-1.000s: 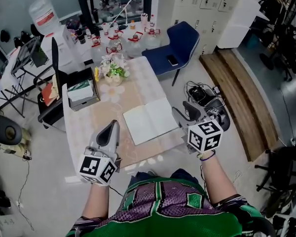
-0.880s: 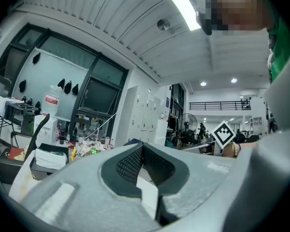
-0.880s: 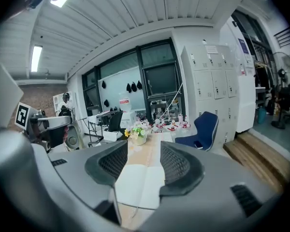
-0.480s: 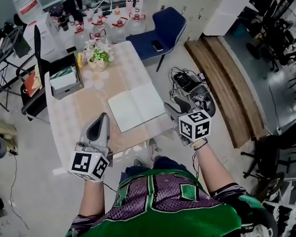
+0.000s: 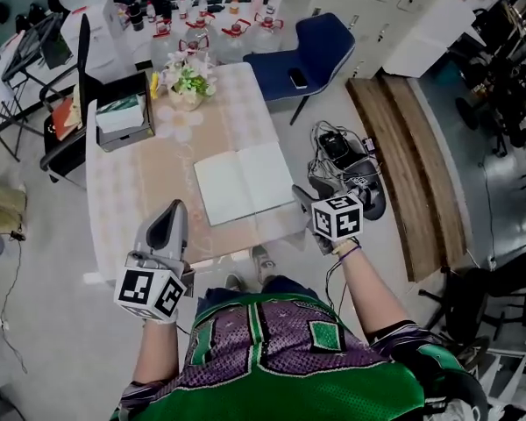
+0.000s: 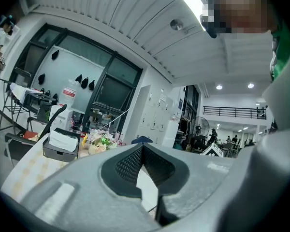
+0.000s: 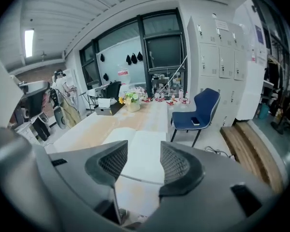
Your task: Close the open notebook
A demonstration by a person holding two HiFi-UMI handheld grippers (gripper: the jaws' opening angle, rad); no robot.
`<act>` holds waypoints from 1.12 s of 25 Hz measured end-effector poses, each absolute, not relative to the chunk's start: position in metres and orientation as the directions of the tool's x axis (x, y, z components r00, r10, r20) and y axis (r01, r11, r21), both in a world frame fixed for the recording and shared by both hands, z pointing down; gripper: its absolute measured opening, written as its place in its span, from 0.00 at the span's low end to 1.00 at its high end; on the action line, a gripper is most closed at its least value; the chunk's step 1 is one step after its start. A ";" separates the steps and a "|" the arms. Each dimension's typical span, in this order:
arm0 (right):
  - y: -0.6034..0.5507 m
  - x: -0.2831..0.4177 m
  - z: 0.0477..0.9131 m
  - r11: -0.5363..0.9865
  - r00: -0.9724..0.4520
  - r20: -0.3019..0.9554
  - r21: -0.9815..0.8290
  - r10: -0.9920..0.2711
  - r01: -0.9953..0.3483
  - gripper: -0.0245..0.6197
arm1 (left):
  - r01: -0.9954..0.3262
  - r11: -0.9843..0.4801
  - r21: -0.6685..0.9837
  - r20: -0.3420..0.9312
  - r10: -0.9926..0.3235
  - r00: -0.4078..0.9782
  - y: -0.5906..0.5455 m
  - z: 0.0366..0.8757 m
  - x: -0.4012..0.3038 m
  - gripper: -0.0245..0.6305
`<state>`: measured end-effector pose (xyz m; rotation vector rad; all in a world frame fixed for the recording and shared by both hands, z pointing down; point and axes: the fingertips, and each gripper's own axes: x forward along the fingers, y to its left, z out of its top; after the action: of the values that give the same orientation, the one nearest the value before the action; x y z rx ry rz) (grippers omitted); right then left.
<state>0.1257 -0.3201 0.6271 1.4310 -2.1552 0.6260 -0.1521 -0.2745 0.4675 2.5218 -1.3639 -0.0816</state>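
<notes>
open notebook [image 5: 244,182] on the tabletop [image 5: 149,191], both tools held near its front edge
the notebook lies flat with its pages up, toward the tabletop's right side. the left tool [image 6: 143,151] hangs over the front left part of the tabletop, apart from the notebook, jaws pressed together and empty. the right tool [image 7: 144,153] sits by the notebook's near right corner, jaws apart, gripping nothing.

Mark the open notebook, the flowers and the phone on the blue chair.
open notebook [image 5: 244,183], head view, middle of the pages, near the fold.
flowers [image 5: 188,81], head view, on the blossoms.
phone [image 5: 299,79], head view, on its dark face.
</notes>
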 end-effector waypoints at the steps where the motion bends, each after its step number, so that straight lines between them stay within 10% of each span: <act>1: -0.323 0.129 0.635 0.354 -0.345 0.623 -0.114 -0.702 -0.928 0.34 | -0.816 -0.513 0.266 0.080 -0.832 0.549 -0.275 0.468 -0.151 0.06; 28: -0.361 0.166 0.792 0.239 -0.459 0.763 -0.392 -0.455 -0.888 0.34 | -0.875 -0.450 0.179 0.213 -0.850 0.481 -0.289 0.490 -0.109 0.06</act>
<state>0.1664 -0.3608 0.7917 1.2252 -2.0168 1.1389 -0.1093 -0.2895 0.4900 2.4670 -1.4718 0.1337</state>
